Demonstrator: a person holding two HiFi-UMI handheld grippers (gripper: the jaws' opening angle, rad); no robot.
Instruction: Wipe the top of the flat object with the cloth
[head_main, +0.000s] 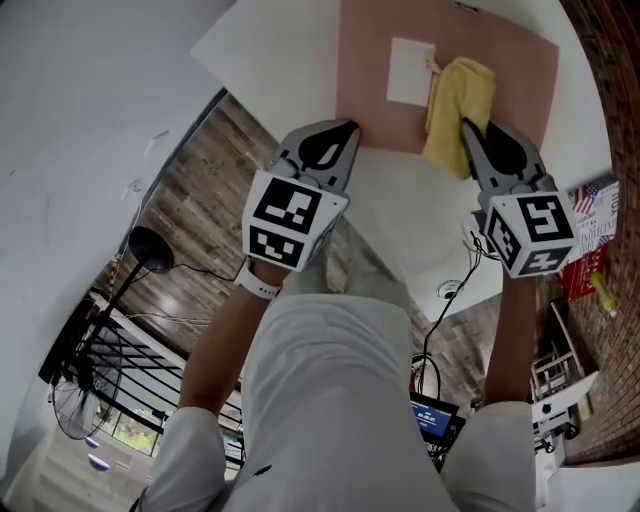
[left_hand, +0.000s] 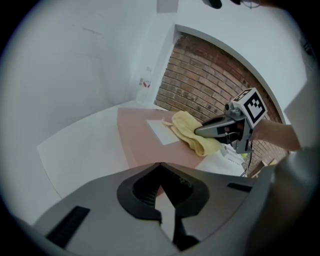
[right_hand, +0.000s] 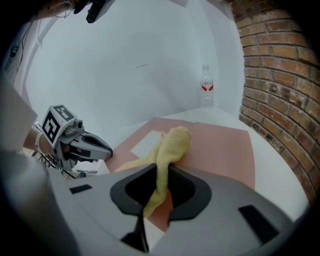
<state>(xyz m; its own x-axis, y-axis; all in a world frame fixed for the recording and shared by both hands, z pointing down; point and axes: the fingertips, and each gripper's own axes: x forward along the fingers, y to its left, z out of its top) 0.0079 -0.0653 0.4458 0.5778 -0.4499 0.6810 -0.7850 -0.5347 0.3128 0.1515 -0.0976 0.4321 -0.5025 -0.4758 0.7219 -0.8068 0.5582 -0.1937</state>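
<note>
The right gripper (head_main: 470, 128), jaws clamped on the yellow cloth (head_main: 458, 95), holds it just beside the white flat square (head_main: 411, 70), which looks not yet wiped, while the left gripper (head_main: 343, 128) has its jaws closed and empty.

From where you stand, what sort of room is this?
Probably an indoor workroom or lab: a white table carrying a pink mat and a yellow cloth, a brick wall beside it, and a floor fan and loose cables over the wood floor below.

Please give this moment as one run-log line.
right gripper: shut on yellow cloth | yellow cloth: on pink mat, beside white square | left gripper: shut, empty
</note>
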